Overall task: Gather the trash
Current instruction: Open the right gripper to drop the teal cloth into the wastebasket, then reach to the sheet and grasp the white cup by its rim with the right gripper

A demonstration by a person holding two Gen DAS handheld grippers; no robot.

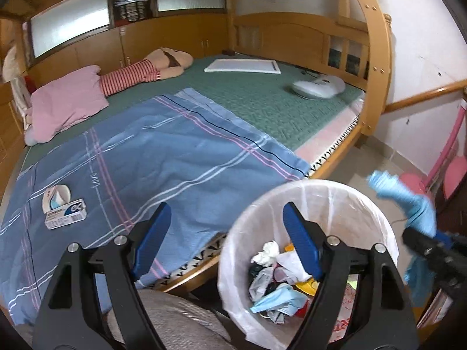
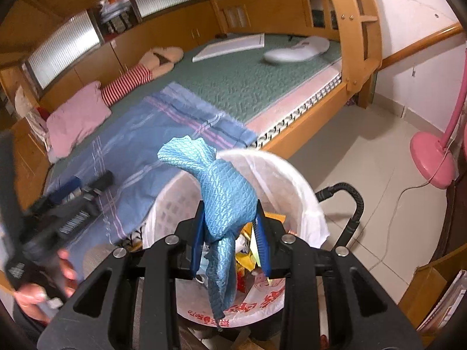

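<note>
- The bed is carrying a blue striped sheet across its near half.
- Toward the sheet's near left corner, a small white box is lying against a round white packet.
- Beyond the sheet, a pink pillow and striped plush toy are resting.
- Beside the bed, a lined trash bin is standing on the tiled floor.
</note>
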